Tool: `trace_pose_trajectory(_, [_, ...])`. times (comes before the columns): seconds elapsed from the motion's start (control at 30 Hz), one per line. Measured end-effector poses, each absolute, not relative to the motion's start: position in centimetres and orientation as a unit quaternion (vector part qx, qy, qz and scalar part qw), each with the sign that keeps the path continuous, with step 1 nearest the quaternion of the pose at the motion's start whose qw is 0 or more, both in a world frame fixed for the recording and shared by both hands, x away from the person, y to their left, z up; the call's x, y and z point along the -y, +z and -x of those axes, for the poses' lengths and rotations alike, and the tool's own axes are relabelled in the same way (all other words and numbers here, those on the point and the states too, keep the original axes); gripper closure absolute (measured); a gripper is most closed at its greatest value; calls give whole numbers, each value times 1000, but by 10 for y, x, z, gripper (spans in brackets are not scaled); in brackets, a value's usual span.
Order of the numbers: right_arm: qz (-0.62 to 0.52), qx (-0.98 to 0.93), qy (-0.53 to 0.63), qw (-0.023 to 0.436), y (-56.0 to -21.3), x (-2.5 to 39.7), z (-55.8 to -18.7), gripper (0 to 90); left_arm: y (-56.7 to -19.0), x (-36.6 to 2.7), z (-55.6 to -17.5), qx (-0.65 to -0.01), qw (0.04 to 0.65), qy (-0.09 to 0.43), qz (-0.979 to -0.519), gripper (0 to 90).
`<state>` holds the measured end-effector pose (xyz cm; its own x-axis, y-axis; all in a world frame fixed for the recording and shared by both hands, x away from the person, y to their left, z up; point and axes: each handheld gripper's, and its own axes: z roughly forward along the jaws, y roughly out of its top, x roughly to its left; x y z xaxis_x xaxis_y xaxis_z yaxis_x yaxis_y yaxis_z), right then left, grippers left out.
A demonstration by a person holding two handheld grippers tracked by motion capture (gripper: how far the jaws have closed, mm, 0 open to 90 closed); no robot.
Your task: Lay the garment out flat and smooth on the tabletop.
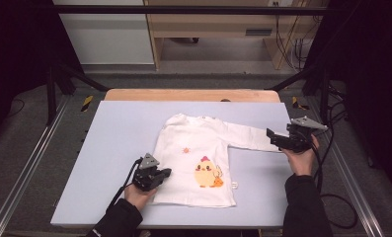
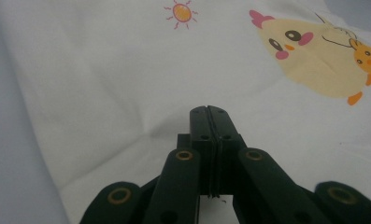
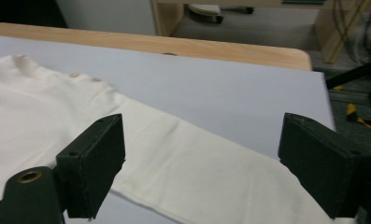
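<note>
White shirt [image 1: 196,158] spread flat mid-table on the lavender mat [image 1: 109,148], one sleeve [image 1: 250,136] extended right. Right gripper [image 1: 273,139], jaws wide apart, straddles the cuff and may pinch the mat or miss the fabric. Left gripper [image 1: 165,174], jaws together, rests low at the shirt's near-left edge.

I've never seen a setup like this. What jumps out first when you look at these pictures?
A small white shirt lies spread flat in the middle of the pale table, with a yellow chick print low on its front. The left gripper sits at the shirt's left edge with its jaws closed. The right gripper, jaws wide open, sits at the end of the outstretched sleeve.
</note>
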<state>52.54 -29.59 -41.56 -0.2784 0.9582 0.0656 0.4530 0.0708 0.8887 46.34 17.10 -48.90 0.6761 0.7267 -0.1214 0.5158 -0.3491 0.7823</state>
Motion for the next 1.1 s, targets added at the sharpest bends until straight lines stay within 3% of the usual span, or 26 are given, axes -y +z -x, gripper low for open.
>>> trace_pose_trajectory(0.27, [-490,-690,470,251,-420,265,-514,110,-479,-177,-458,-380,442,123,-803,839])
trace_pose_trajectory(0.8, [-433,-727,494,200,-432,218,-482,156,-459,-204,-454,-384,499,143,-764,297])
trace_pose_trajectory(1.03, [-413,-746,491,180,-441,196,-473,269,-451,-215,-457,-394,507,150,-752,118])
trace_pose_trajectory(1.1, [-404,-754,488,175,-443,189,-470,318,-449,-217,-458,-403,501,154,-751,107])
